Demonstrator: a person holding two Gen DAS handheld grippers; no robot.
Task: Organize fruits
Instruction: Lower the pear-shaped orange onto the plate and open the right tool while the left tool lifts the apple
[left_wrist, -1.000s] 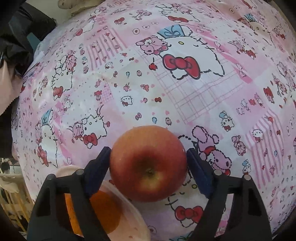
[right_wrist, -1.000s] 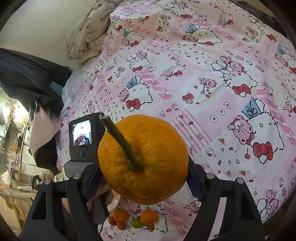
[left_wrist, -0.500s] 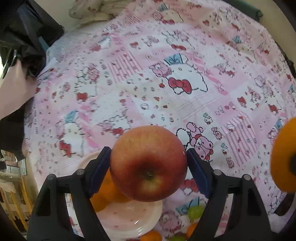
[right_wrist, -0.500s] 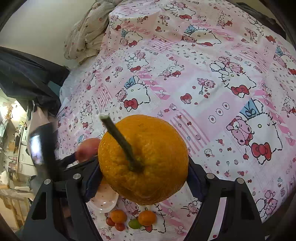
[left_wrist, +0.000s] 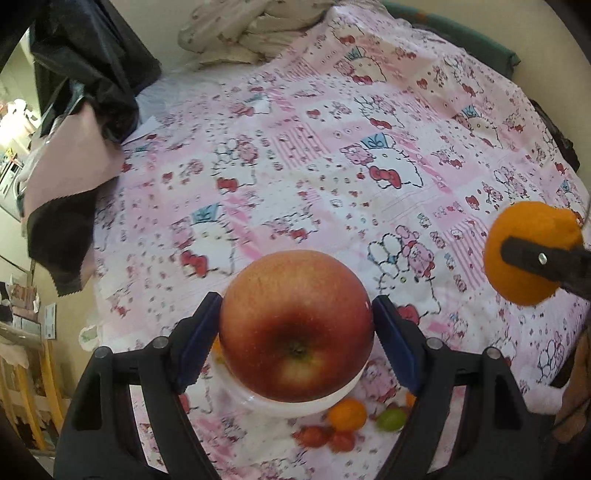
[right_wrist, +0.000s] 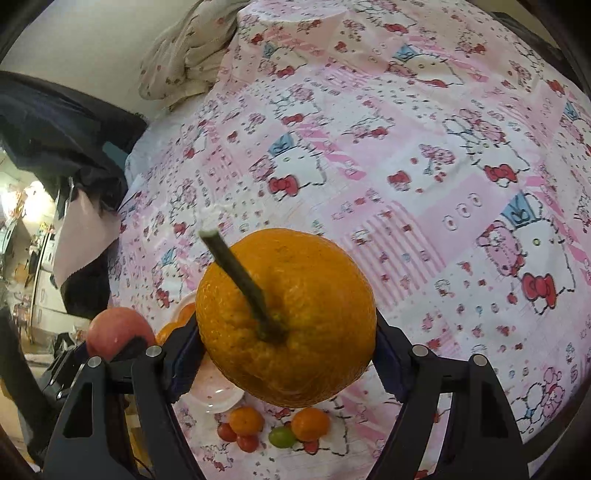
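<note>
apple (left_wrist: 295, 325) is clamped in the left hand-held gripper (left_wrist: 297, 334), directly above the plate (left_wrist: 314, 404); orange (right_wrist: 286, 317), clamped in the right hand-held gripper (right_wrist: 288, 363), is further to the side.

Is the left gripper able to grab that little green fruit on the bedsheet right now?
Probably not: the left gripper is shut on the apple, so its jaws are full. The green fruit lies uncovered below, beside the plate.
</note>
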